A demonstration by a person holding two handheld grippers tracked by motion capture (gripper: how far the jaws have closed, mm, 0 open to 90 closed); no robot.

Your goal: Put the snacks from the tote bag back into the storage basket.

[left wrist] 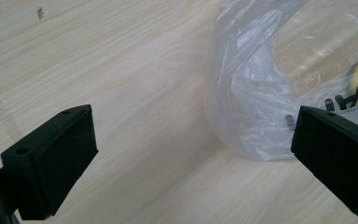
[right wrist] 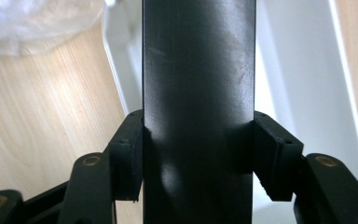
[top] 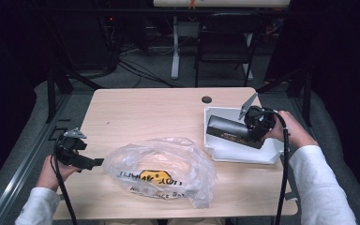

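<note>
So the right gripper (top: pixel 253 129) is clamped on a long black box (top: pixel 232 130), jaws pinching its two long sides. In the right gripper view the pads press flat against both faces, so it looks like a solid grip. The box sits over the white tray (top: pixel 267 154), at about 3 o'clock on the wooden table (top: pixel 145 108), lying across it with the far end pointing toward the bag. My guess is it's gripped at one end so the rest can slide into something.

The left gripper (top: pixel 91 162) is at 9 o'clock, jaws spread wide and holding nothing, parked just beside the edge of the clear plastic bag (top: pixel 161 168). The bag lies crumpled at roughly 6 o'clock with yellow and black print on it. The left probably waits there to grab the bag's rim and hold it open.
</note>
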